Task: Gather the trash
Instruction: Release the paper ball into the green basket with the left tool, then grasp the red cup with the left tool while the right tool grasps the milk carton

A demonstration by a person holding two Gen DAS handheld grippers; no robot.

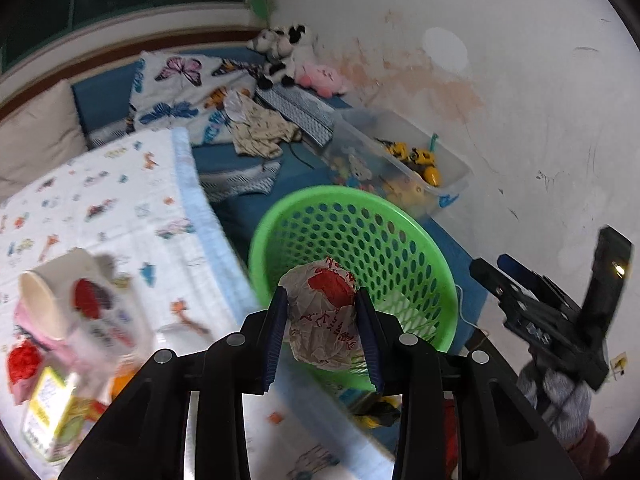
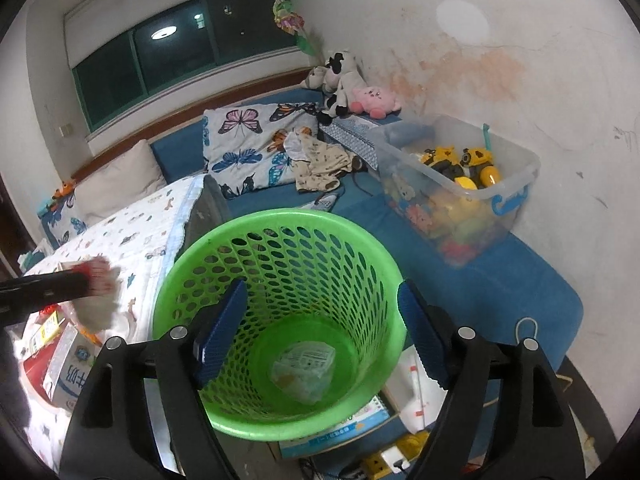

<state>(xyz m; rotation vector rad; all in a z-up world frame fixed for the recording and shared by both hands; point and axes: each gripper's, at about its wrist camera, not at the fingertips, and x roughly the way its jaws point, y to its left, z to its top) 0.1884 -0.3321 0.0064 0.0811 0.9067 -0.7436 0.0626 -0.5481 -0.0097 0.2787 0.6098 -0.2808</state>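
Two grippers noted: left gripper (image 1: 322,320) clamps a crumpled paper wrapper (image 1: 326,316) near the green basket (image 2: 180,280); right gripper (image 2: 320,332) spread wide above it, empty.

1. Dim indoor light; a ceiling lamp (image 2: 164,33) reflects in the dark window (image 2: 180,40).
2. Left view blurs the paper cup (image 1: 52,296).
3. Fisheye bending, black vignette corners.

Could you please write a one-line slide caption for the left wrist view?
Left gripper carries a crumpled paper wrapper toward the green basket.
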